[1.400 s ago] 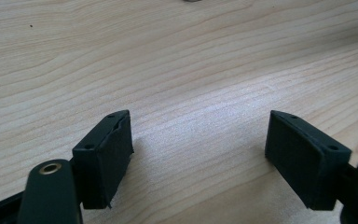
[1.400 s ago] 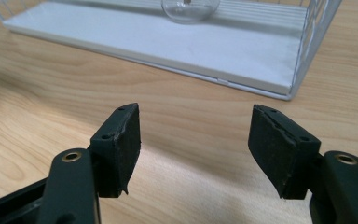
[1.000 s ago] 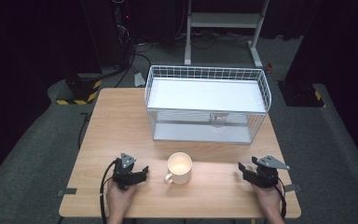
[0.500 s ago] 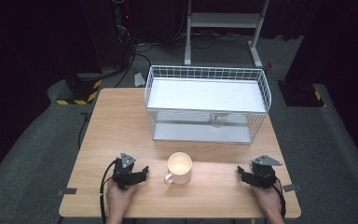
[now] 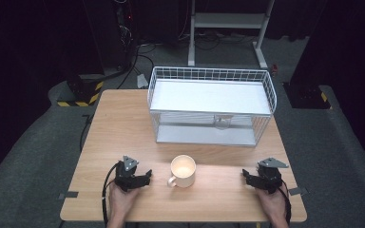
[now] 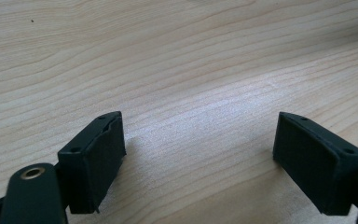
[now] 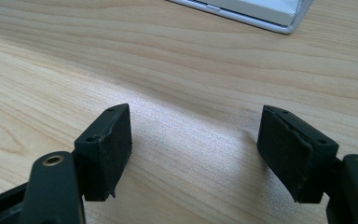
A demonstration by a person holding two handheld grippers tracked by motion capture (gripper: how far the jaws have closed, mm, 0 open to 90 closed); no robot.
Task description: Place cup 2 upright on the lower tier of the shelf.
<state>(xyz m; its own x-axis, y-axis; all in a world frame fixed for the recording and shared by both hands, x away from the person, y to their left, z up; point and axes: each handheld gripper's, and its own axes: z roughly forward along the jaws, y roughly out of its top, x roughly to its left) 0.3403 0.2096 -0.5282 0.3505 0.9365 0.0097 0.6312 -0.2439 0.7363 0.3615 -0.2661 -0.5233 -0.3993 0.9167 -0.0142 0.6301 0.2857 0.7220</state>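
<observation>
Mug (image 5: 183, 171) lower centre, bare table (image 5: 123, 123) around; wire basket (image 5: 211, 107) above. Left gripper (image 5: 145, 175), right gripper (image 5: 245, 176) flank mug near bottom edge, jaws just opening, nothing between.

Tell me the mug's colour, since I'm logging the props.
Cream-white, with a glowing pale inside; the mug shows best in the high view.

The cream-coloured ceramic mug (image 5: 183, 170) stands upright and empty, handle toward the near left, just before the white wire basket (image 5: 210, 106).
</observation>
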